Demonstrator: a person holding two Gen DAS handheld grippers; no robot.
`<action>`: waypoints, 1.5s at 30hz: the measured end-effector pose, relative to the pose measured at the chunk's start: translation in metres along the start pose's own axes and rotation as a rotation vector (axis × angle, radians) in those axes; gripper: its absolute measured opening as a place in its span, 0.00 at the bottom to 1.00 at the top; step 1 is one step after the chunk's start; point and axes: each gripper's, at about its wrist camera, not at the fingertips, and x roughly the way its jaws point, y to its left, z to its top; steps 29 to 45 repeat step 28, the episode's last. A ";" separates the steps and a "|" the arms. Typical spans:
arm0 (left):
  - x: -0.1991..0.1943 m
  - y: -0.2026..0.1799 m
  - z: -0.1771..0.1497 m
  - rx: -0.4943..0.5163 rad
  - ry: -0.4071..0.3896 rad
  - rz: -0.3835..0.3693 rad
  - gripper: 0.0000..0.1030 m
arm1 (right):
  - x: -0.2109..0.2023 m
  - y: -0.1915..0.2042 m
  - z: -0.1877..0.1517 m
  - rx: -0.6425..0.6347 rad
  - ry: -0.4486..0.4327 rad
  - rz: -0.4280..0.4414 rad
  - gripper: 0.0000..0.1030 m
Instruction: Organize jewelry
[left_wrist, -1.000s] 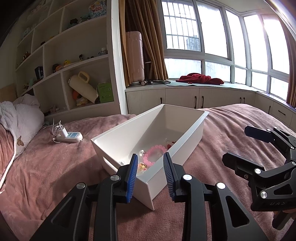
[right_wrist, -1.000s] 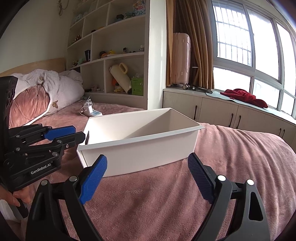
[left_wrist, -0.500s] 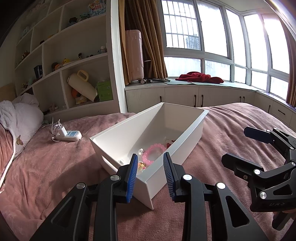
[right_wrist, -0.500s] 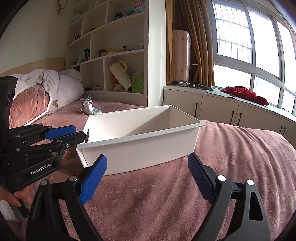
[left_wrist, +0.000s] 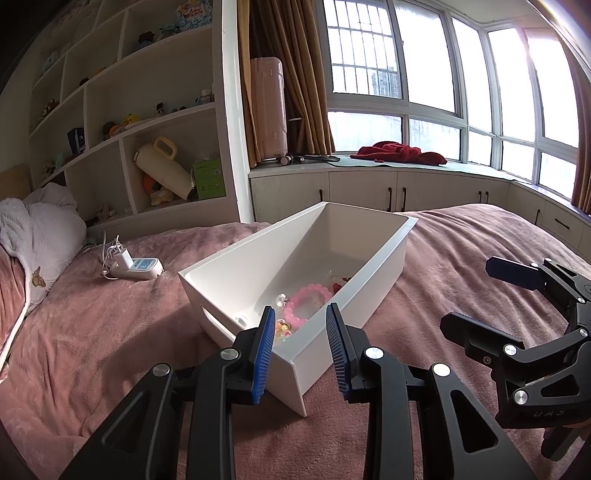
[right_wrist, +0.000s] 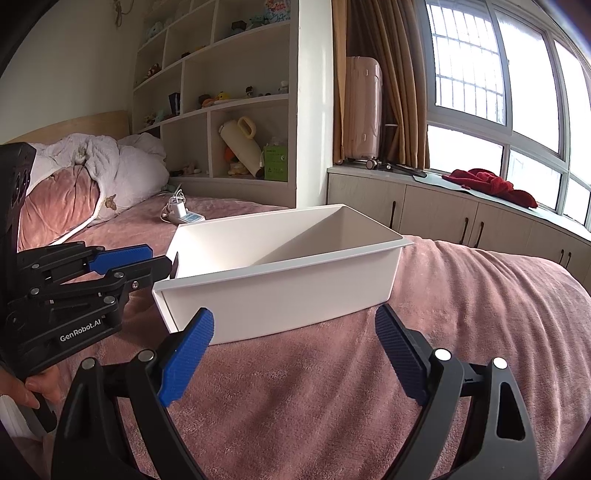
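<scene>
Left hand-held gripper body reads "GenRobot.AI".

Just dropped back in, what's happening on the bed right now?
A person holds a gripper in each hand over a pink bedspread, both aimed at a white bin. Jewelry lies in the bin's near end, including a pink bead bracelet and a few smaller pieces too small to identify. The left gripper hovers at the bin's near corner, fingers narrowly apart with nothing between them. The right gripper sits beside the bin's long wall, fingers wide and empty. Nothing is picked up yet.
</scene>
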 end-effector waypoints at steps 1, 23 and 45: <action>0.000 0.000 0.000 0.001 -0.001 -0.002 0.32 | 0.000 0.000 -0.001 -0.001 0.000 0.001 0.85; 0.002 0.000 -0.002 -0.001 0.019 -0.009 0.32 | 0.001 0.001 -0.003 -0.004 0.016 0.002 0.85; 0.004 -0.003 -0.003 0.016 0.031 -0.023 0.32 | 0.001 0.001 -0.003 -0.005 0.020 0.005 0.85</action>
